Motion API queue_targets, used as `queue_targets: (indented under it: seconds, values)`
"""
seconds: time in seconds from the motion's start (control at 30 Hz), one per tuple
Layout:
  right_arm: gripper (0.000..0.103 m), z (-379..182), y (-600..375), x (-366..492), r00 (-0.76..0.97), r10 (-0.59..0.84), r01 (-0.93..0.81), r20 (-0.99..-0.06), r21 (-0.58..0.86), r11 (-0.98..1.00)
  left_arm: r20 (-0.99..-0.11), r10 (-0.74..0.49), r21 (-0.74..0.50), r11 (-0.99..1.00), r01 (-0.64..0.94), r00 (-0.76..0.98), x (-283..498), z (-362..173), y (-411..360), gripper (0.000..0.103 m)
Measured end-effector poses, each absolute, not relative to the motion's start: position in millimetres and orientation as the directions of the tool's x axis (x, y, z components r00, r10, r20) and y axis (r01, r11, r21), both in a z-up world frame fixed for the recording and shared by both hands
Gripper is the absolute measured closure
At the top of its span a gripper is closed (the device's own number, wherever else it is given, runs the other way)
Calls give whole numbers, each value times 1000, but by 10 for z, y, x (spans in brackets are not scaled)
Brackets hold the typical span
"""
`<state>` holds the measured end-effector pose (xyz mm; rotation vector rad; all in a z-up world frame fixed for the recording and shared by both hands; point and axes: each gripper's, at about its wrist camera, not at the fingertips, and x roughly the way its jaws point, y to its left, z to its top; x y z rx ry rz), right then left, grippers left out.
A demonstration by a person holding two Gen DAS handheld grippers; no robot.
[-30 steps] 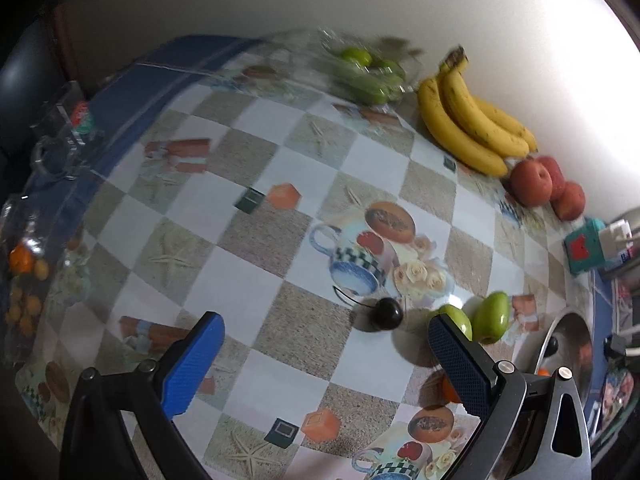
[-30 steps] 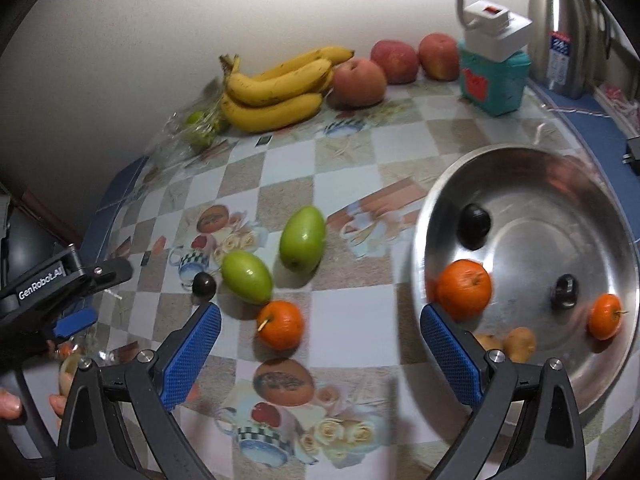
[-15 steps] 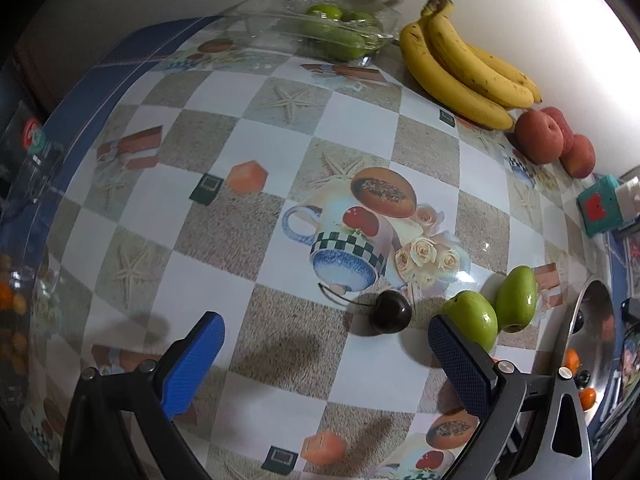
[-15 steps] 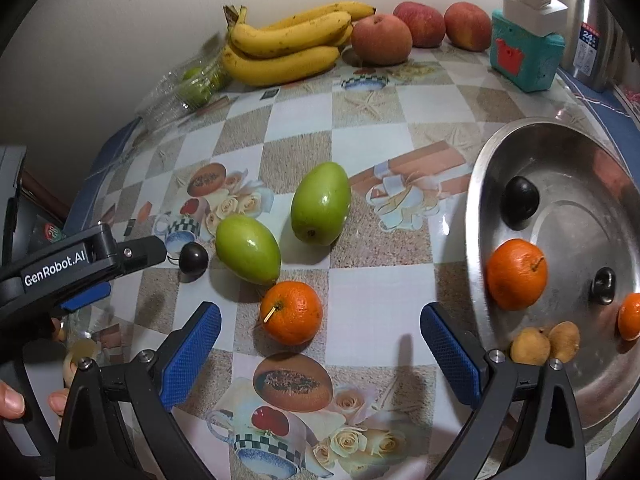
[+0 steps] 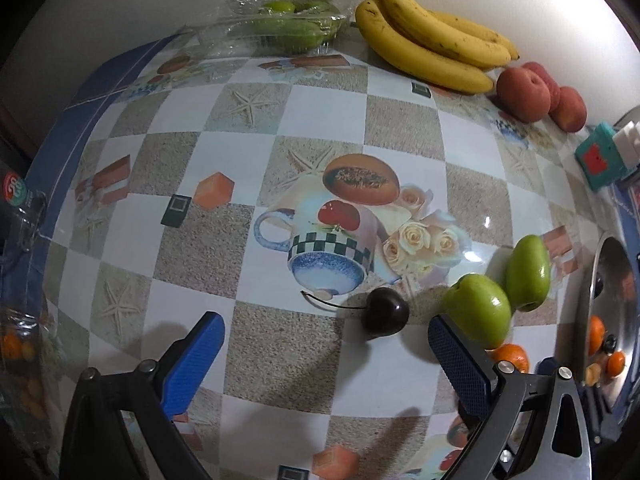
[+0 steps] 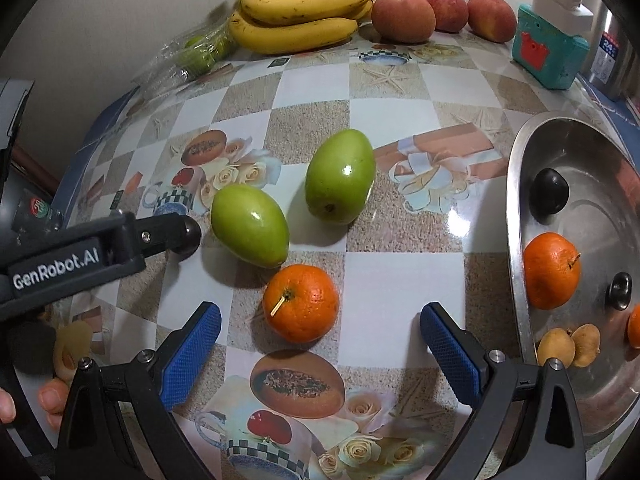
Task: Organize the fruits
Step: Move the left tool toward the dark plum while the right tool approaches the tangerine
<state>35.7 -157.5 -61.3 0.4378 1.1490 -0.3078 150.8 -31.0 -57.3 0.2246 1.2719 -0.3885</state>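
A dark cherry (image 5: 385, 311) with a stem lies on the patterned tablecloth just ahead of my open, empty left gripper (image 5: 322, 350), nearer its right finger. Two green fruits (image 5: 476, 310) (image 5: 527, 268) lie to the cherry's right. In the right wrist view my right gripper (image 6: 320, 340) is open and empty, with a small orange (image 6: 301, 303) lying between and just ahead of its fingertips. The two green fruits (image 6: 250, 230) (image 6: 340, 176) lie beyond it. A steel pan (image 6: 516, 200) at the right holds an orange (image 6: 551, 270), a dark fruit (image 6: 549, 191) and small brown fruits (image 6: 568, 346).
Bananas (image 6: 304, 12) and three peaches (image 6: 403, 17) lie along the back wall, with a clear box of green fruit (image 5: 280, 26) to their left. A teal container (image 6: 550, 50) and a steel kettle (image 6: 608, 52) stand at the back right. The left gripper's body (image 6: 80, 256) reaches in from the left.
Both grippers have moved forward and lower toward the table. The cherry now sits close ahead of the left gripper, and the orange sits between the right gripper's fingertips. Both stay open.
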Motion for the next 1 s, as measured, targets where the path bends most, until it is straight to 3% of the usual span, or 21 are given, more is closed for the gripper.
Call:
queue_targets:
  seconds: [0.4,0.57,0.9,1.0]
  values:
    - [3,-631,-1557,380,372,-42,453,-927,142,880,-957,-161,-39,897,441,242,1530,-638,-373,1]
    - [3,-619,-1569,365,374,-51,452,-926,134,882,-953,-122,25,882,471,279,1519,-671,-461,2]
    - [4,-613,-1556,376,377,-45,446,-925,139,884,-938,-164,40,825,564,307,1432,-643,-749,21]
    - [4,-614,-1558,374,376,-42,442,-925,139,886,-934,-176,41,812,582,311,1396,-611,-746,22]
